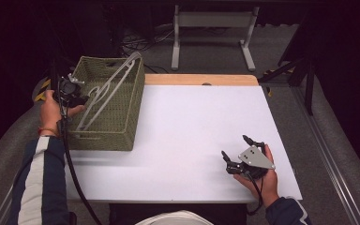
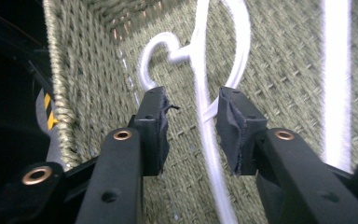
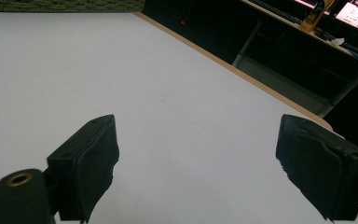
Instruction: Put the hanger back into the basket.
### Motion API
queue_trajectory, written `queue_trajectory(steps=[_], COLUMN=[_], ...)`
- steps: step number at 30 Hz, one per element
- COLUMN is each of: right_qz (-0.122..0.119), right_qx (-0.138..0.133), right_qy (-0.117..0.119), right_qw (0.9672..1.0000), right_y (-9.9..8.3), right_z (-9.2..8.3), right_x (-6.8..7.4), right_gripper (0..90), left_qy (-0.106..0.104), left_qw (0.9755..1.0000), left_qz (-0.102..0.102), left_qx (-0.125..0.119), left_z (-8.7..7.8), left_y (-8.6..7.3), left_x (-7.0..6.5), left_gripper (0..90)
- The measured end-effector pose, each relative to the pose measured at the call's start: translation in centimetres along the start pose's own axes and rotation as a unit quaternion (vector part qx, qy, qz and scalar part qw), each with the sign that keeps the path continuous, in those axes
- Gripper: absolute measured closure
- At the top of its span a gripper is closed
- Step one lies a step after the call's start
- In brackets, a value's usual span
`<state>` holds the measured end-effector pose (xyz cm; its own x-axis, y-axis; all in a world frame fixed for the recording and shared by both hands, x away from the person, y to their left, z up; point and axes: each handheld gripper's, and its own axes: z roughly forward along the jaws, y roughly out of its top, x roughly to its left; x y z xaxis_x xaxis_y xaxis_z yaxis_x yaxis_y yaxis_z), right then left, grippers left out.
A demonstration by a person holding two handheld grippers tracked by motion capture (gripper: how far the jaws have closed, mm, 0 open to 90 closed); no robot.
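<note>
A white hanger (image 1: 107, 91) leans inside a woven basket (image 1: 117, 119) at the counter's (image 1: 192, 136) nine o'clock. The left hand-held gripper (image 2: 191, 112) straddles its wire, jaws narrowly apart, not yet clamped. The right hand-held gripper (image 1: 238, 152) waits wide open at five o'clock. Lifting out seemingly remains.

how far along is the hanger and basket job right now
Done: the white hanger lies in the woven basket, its far end propped over the back rim. In hand: the left gripper is at the hanger's hook end, jaws open with the neck between them, not clamped. Whether it is about to grasp or has just let go cannot be told. The right gripper rests open on the white table, idle.
</note>
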<state>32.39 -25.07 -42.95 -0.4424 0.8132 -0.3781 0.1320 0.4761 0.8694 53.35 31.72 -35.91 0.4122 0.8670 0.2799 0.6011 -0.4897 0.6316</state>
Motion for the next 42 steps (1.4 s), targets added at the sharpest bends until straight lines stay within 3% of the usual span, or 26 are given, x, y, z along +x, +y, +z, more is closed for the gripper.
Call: queue_trajectory(steps=[6, 8, 12, 16, 21, 23, 24, 26, 27, 28, 30, 39, 41, 42], right_qz=[0.001, 0.001, -0.001, 0.001, 0.000, -0.001, 0.000, 0.001, 0.001, 0.001, 0.002, 0.006, 0.007, 0.007], right_qx=[0.000, -0.001, -0.004, -0.002, -0.004, -0.004, -0.005, -0.005, -0.006, -0.006, -0.006, -0.005, -0.005, -0.004], right_qy=[0.001, 0.001, 0.000, 0.002, 0.002, 0.003, 0.003, 0.003, 0.004, 0.004, 0.004, 0.007, 0.008, 0.008], right_qw=[1.0000, 1.0000, 1.0000, 1.0000, 1.0000, 1.0000, 1.0000, 1.0000, 1.0000, 1.0000, 1.0000, 0.9999, 0.9999, 0.9999], right_y=[0.0, 0.1, 0.2, 0.1, 0.2, 0.2, 0.2, 0.2, 0.2, 0.2, 0.2, 0.2, 0.2, 0.2], right_z=[0.1, 0.0, 0.0, 0.1, 0.0, 0.0, 0.0, 0.0, 0.0, 0.0, 0.0, 0.1, 0.1, 0.1], right_x=[-0.1, 0.0, 0.1, 0.0, 0.1, 0.1, 0.1, 0.1, 0.1, 0.1, 0.1, 0.0, 0.0, 0.0], right_gripper=[13.6, 13.7, 13.7, 13.8, 13.8, 13.8, 13.8, 13.8, 13.8, 13.8, 13.8, 13.8, 13.8, 13.8], left_qy=[-0.006, -0.017, -0.018, -0.030, -0.042, -0.053, -0.053, -0.059, -0.066, -0.066, -0.071, -0.092, -0.093, -0.095], left_qw=[0.9988, 0.9979, 0.9957, 0.9924, 0.9868, 0.9828, 0.9828, 0.9796, 0.9760, 0.9760, 0.9713, 0.9570, 0.9563, 0.9548], left_qz=[-0.009, -0.008, -0.011, -0.020, -0.012, -0.012, -0.012, -0.012, -0.015, -0.015, -0.017, -0.015, -0.012, -0.011], left_qx=[-0.047, -0.062, -0.090, -0.117, -0.156, -0.176, -0.176, -0.192, -0.207, -0.207, -0.226, -0.275, -0.277, -0.281], left_z=[-1.4, -1.8, -2.4, -3.0, -4.0, -4.6, -4.6, -5.0, -5.3, -5.3, -5.6, -6.5, -6.6, -6.6], left_y=[0.3, 0.4, 0.8, 1.1, 1.4, 1.5, 1.5, 1.5, 1.5, 1.5, 1.4, 1.4, 1.3, 1.3], left_x=[-0.4, -0.6, -1.3, -2.0, -3.3, -3.9, -3.9, -4.4, -4.9, -4.9, -5.3, -7.3, -7.5, -7.8], left_gripper=[61.1, 58.9, 51.1, 41.7, 32.4, 27.6, 25.6, 23.3, 19.9, 18.1, 16.4, 8.8, 8.6, 7.8])
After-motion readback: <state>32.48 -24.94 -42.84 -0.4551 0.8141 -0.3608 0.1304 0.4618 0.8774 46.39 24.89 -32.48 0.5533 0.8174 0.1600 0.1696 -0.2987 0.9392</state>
